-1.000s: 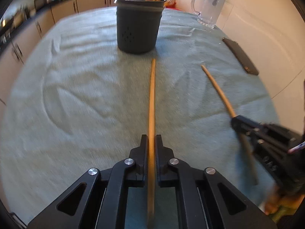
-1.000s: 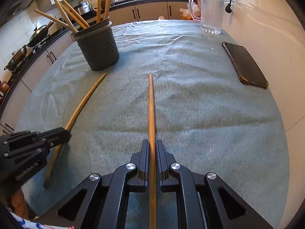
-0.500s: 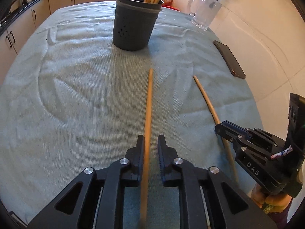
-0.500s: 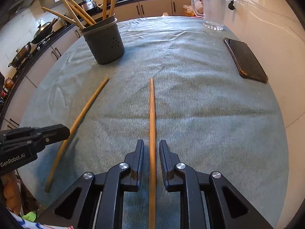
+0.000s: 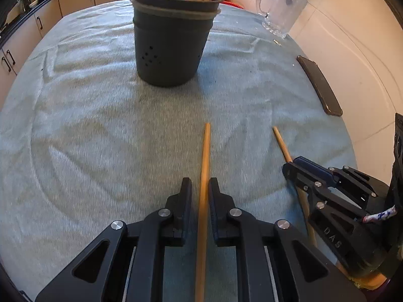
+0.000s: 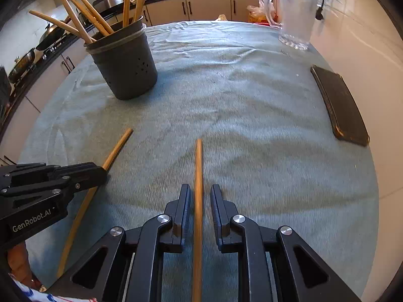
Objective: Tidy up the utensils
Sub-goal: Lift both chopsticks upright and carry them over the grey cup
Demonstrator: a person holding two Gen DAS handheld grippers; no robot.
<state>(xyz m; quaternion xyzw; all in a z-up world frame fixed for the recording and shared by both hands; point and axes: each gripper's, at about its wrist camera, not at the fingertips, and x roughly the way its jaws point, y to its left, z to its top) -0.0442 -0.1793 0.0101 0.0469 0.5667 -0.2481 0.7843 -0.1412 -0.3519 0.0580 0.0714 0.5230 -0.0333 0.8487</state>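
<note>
open cloth (image 6: pixel 252 130) ahead, utensil holder (image 6: pixel 126 73) blocking far left

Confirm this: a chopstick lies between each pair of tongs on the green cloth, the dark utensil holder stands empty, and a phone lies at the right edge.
Not quite: the utensil holder is not empty. The right wrist view shows wooden chopsticks standing in it. The rest holds: a chopstick lies between each pair of tongs on the green cloth, and the phone lies at the right edge.

two loose chopsticks (image 5: pixel 205 161) (image 5: pixel 281 144), one utensil holder (image 5: pixel 173 40), one glass mug (image 5: pixel 282 12), one phone (image 5: pixel 320 85)
</note>
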